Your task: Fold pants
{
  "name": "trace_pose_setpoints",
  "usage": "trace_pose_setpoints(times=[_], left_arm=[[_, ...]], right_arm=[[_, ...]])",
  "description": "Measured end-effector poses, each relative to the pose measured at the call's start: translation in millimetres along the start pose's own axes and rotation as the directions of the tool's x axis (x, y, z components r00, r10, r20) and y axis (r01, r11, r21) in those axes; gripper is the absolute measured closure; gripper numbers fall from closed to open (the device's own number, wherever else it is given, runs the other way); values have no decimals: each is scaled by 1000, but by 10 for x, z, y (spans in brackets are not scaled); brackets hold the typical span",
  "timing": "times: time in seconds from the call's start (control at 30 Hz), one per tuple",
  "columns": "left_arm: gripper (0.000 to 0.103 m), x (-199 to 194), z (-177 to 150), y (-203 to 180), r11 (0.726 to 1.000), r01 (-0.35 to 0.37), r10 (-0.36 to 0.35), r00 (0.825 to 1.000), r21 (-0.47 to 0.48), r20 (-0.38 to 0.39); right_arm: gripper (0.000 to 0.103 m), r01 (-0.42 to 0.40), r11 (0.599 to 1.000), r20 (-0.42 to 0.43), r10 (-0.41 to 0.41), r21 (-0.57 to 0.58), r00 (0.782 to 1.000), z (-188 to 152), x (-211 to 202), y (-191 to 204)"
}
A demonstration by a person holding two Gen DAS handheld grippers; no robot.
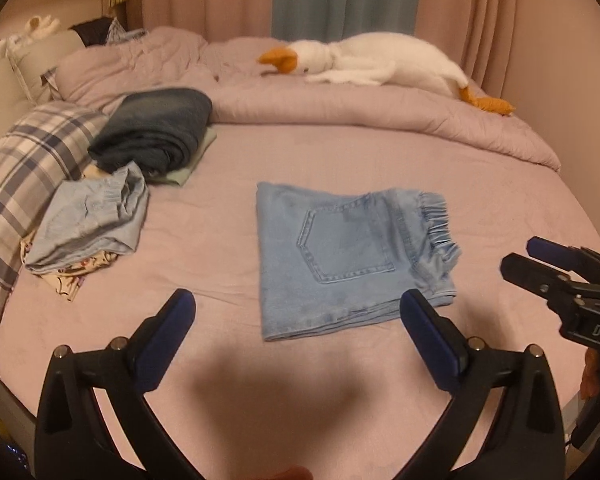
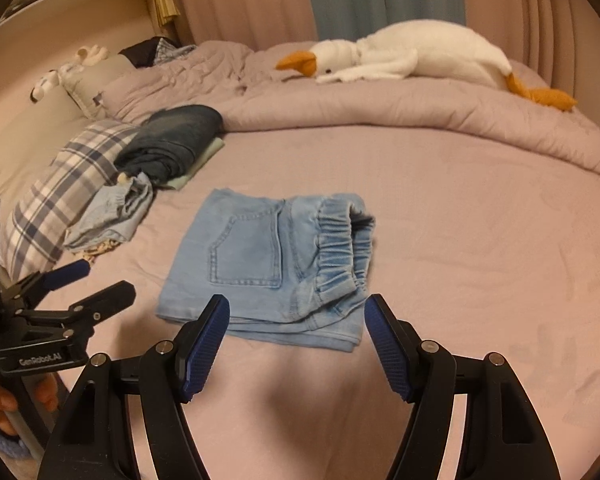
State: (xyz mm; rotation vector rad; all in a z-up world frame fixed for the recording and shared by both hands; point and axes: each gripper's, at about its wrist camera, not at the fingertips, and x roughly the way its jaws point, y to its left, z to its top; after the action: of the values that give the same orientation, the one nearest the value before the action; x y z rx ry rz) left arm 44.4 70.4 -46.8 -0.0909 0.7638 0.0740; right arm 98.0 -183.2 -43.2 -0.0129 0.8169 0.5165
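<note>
Light blue denim pants (image 1: pixel 340 256) lie folded into a compact rectangle on the pink bed sheet, back pocket up, elastic waistband to the right; they also show in the right wrist view (image 2: pixel 268 264). My left gripper (image 1: pixel 298 308) is open and empty, just short of the pants' near edge. My right gripper (image 2: pixel 298 316) is open and empty, its fingertips at the near edge of the pants. The right gripper also shows at the right of the left wrist view (image 1: pixel 518 258), and the left gripper at the left of the right wrist view (image 2: pixel 104 280); both hover apart from the cloth.
A folded dark denim garment (image 1: pixel 156 132) and a pale blue garment (image 1: pixel 92 224) lie at the left by a plaid pillow (image 1: pixel 24 172). A bunched pink duvet (image 1: pixel 360 116) with a white plush goose (image 1: pixel 384 60) lies along the back. Curtains hang behind.
</note>
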Motion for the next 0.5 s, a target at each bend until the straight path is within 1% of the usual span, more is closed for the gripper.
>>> trace_pose_setpoints(times=[0.07,0.1,0.13,0.17,0.2,0.23,0.33,0.5], left_arm=[[1,-83,-30,-1,1000,12,-12,1000,-9,5],[1,-110,-34,-1,1000,11,-11,1000,-13,7],[1,-136,-47,-11,1000,7,-7,1000,-13,11],[1,-151,-60,-18,1000,1,-1,1000,-11,8],[1,-162,-69,-20,1000,0,0,1000,-11,5],[1,-179,-83,-27,1000,2,-2,1000,-11,4],[1,-218,-99,-52,1000,-7,7,1000,-5,6],[1,-272,-106,-84,1000,-14,14,1000,1,14]], right_arm=[[33,2,1000,18,-2,-11,1000,2,-109,54],[30,2,1000,26,-1,-18,1000,3,-142,75],[19,2,1000,35,-1,-26,999,4,-168,86],[14,9,999,46,-7,-31,999,-6,-183,93],[11,22,999,42,-21,-24,999,-18,-173,85],[11,27,1000,34,-27,-14,999,-34,-164,78],[11,-5,1000,14,4,13,1000,-68,-165,73],[11,8,1000,36,-7,-23,999,-88,-293,152]])
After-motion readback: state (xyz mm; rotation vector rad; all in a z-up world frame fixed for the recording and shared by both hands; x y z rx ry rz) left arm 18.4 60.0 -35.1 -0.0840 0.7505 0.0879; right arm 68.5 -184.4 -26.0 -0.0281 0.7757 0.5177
